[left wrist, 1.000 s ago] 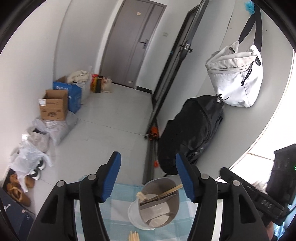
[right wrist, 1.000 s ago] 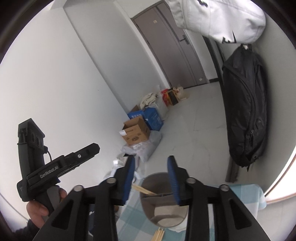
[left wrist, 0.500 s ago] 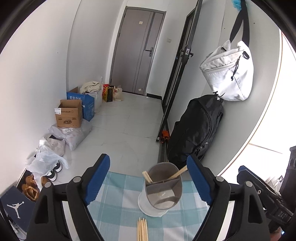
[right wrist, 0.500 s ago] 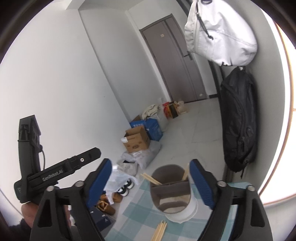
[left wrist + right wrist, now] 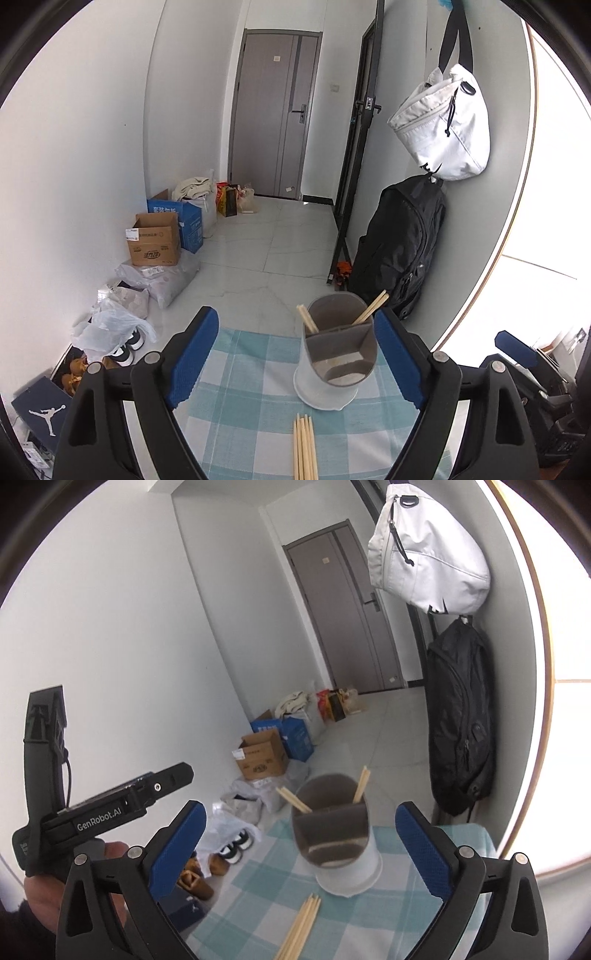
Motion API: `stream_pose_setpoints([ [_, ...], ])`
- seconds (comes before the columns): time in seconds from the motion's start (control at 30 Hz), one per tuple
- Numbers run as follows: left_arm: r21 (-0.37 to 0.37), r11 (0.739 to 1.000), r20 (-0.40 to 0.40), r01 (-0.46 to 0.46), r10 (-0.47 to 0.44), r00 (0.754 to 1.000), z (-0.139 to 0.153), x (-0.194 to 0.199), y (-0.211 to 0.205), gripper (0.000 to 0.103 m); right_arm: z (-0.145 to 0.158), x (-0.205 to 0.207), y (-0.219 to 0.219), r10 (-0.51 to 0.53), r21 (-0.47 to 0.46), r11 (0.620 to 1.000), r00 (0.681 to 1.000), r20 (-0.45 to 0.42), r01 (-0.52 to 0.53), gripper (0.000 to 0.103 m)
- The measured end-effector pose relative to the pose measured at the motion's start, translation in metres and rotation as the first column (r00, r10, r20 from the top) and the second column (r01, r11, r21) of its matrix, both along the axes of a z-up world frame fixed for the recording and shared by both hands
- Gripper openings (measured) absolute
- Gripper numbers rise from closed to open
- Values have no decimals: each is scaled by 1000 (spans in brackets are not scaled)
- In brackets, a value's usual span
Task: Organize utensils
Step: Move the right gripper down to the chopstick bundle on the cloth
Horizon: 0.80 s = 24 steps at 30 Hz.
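A grey and white utensil holder (image 5: 334,354) (image 5: 338,838) stands on a blue checked tablecloth (image 5: 240,398) (image 5: 258,893). Two wooden chopsticks (image 5: 369,308) (image 5: 360,786) lean in its rear compartment. A bundle of several loose chopsticks (image 5: 303,448) (image 5: 299,926) lies on the cloth in front of it. My left gripper (image 5: 295,362) is open and empty, with its fingers on either side of the holder, above the cloth. My right gripper (image 5: 299,849) is open and empty, likewise framing the holder. The left gripper's body (image 5: 103,812) shows at the left of the right wrist view.
The table's far edge drops to a tiled floor (image 5: 258,258). Cardboard boxes (image 5: 153,243), plastic bags and shoes (image 5: 125,350) lie along the left wall. A black backpack (image 5: 399,243) and a white bag (image 5: 447,125) hang on the right wall. A grey door (image 5: 273,110) is at the back.
Both grippers opened wide and pulled back and up from the holder. More tablecloth and the loose chopstick bundle came into view.
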<state>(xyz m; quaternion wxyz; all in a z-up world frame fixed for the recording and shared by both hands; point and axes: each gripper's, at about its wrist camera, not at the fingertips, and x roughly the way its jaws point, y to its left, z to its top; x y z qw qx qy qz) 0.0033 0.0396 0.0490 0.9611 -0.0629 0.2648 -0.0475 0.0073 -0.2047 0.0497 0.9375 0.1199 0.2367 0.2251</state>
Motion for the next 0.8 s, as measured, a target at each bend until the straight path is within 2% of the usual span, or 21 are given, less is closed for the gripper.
stream_pose_setpoints([
  [0.43, -2, 999, -58, -41, 41, 997, -61, -4, 11, 84, -66, -11, 20, 12, -103, 994, 997, -83, -21, 103],
  [0.6, -20, 998, -109, -54, 52, 993, -89, 0, 20, 84, -93, -5, 28, 25, -120, 992, 989, -147, -43, 103],
  [0.7, -19, 998, -134, -54, 51, 990, -99, 3, 25, 84, -106, 1, 35, -8, -173, 985, 985, -175, -23, 103],
  [0.8, -14, 998, -149, -63, 60, 987, -107, 5, 32, 84, -116, 8, 42, 22, -178, 982, 977, -212, -61, 103],
])
